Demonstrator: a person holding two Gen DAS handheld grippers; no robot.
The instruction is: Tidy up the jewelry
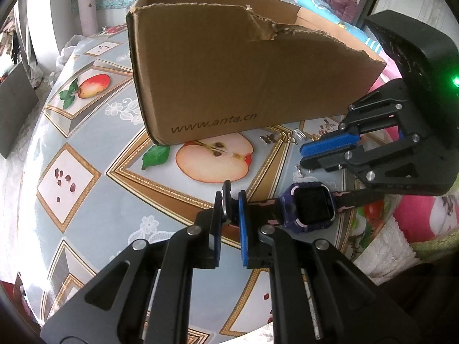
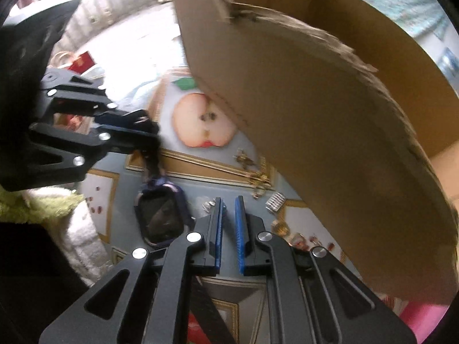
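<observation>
Two tools are working over the tabletop [image 1: 86,149]. The left tool [image 1: 230,200] is clamping the strap end of a purple watch [image 1: 308,207] lying beside the cardboard box [image 1: 243,86]. The right tool [image 1: 304,157] is hovering pinched together, empty, near small jewelry pieces [image 1: 269,138].

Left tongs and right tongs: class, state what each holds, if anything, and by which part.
The left tongs grip the purple square-faced smartwatch by its black strap end. The right tongs are shut on nothing.
</observation>
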